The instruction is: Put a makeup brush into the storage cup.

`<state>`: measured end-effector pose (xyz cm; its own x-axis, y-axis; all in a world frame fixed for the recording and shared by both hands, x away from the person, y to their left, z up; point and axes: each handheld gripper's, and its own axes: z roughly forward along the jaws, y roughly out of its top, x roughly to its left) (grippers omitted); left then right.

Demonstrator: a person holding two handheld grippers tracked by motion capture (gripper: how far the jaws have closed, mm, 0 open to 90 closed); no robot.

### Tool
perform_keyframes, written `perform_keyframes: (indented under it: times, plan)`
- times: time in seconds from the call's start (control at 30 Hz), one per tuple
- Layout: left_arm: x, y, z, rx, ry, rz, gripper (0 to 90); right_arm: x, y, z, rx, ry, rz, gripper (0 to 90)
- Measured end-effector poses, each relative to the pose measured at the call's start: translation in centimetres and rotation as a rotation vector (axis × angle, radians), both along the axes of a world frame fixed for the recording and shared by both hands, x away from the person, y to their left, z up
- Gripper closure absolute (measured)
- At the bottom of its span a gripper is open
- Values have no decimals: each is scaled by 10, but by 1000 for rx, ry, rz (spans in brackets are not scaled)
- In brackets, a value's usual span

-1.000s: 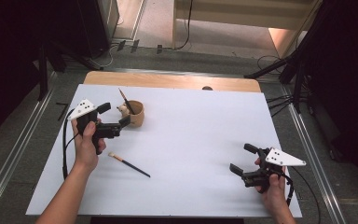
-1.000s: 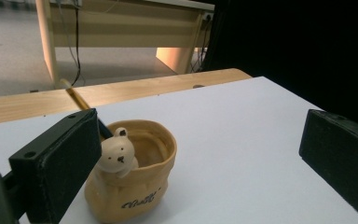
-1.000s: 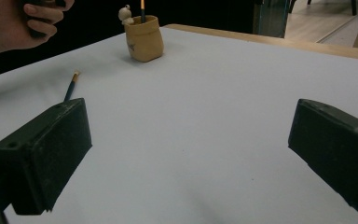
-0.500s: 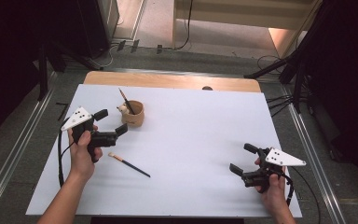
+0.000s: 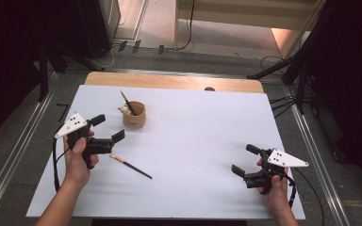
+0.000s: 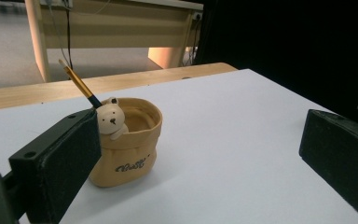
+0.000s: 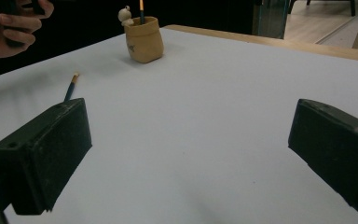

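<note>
A tan fabric-look pot [image 5: 134, 115] with a small bear figure on its rim stands at the table's back left, and a brush [image 5: 126, 102] leans in it. Another brush [image 5: 131, 165] lies flat on the white table [image 5: 198, 132], nearer the front. My left gripper [image 5: 109, 127] is open and empty, a short way left of and in front of the pot, just above the lying brush's tip. In the left gripper view the pot [image 6: 130, 144] sits beyond the wide-apart jaws. My right gripper [image 5: 243, 159] rests open and empty at the front right, with the pot [image 7: 144, 39] and lying brush [image 7: 71, 88] far ahead.
A wooden strip [image 5: 169, 81] borders the table's far edge. Metal rails run along the floor on both sides, and cables and stand legs [image 5: 287, 70] lie at the back right. A wide bare stretch of white surface separates the two grippers.
My left gripper has drawn back from the pot toward the table's near-left side, still open. The right gripper, the pot and both brushes have stayed put.
</note>
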<state>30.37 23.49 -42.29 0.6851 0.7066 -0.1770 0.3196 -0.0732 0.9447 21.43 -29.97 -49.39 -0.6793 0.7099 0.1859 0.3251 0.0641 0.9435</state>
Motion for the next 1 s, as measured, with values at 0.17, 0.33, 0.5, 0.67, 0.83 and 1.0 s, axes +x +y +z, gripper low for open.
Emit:
perform_keyframes:
  times: [0.17,0.33,0.5,0.67,0.83,1.0]
  plan:
    - [-2,3,0,1,1,-17,0,-1,1,0,0,4,-1,0]
    - [-4,3,0,25,-5,-49,0,0,0,0,-1,0,3,0]
    - [-6,1,-1,63,1,-96,0,0,-1,0,-1,3,3,0]
    - [-6,-1,-1,103,9,-180,0,0,0,1,2,-1,10,0]
    - [-6,-5,0,152,16,-226,0,-2,-2,2,0,-4,8,0]
    - [-3,-10,0,218,14,-262,0,-2,-2,2,2,-5,7,0]
